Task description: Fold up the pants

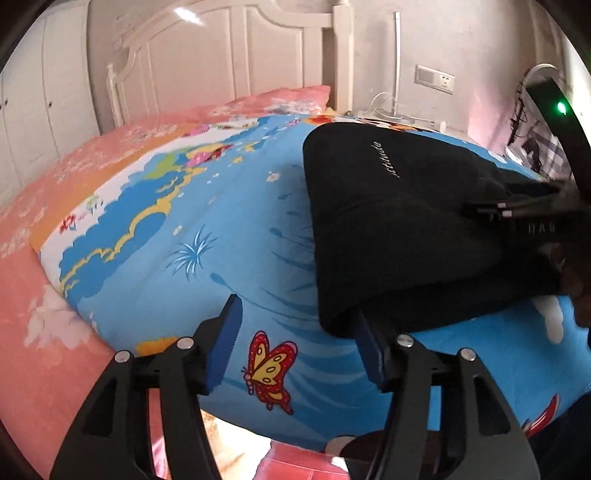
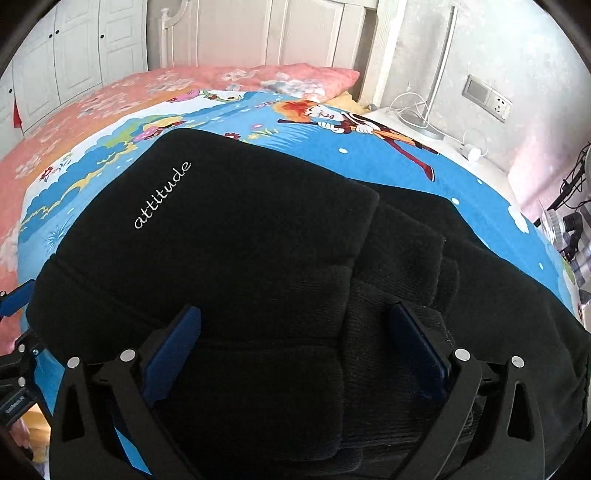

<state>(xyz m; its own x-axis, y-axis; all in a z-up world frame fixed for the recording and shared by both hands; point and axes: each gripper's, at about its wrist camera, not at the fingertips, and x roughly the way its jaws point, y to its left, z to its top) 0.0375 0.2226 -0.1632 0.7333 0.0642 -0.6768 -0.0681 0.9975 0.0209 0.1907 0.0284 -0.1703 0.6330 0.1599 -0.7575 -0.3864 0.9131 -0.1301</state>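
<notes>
The black pants (image 2: 240, 251), with white "attitude" lettering, lie folded in layers on the blue cartoon bedspread (image 2: 369, 155). My right gripper (image 2: 295, 328) is open, its blue pads spread just above the near folded layers. In the left wrist view the pants (image 1: 388, 221) lie at the right. My left gripper (image 1: 299, 325) is open over the bedspread (image 1: 221, 258), and its right pad touches the pants' near left corner. The right gripper (image 1: 532, 218) shows blurred over the pants' far right side.
A pink floral sheet and pillow (image 2: 295, 77) lie at the head of the bed by the white headboard (image 2: 280, 29). A bedside table with a lamp and cables (image 2: 428, 122) stands at the right. White wardrobe doors (image 2: 74, 55) are at the left.
</notes>
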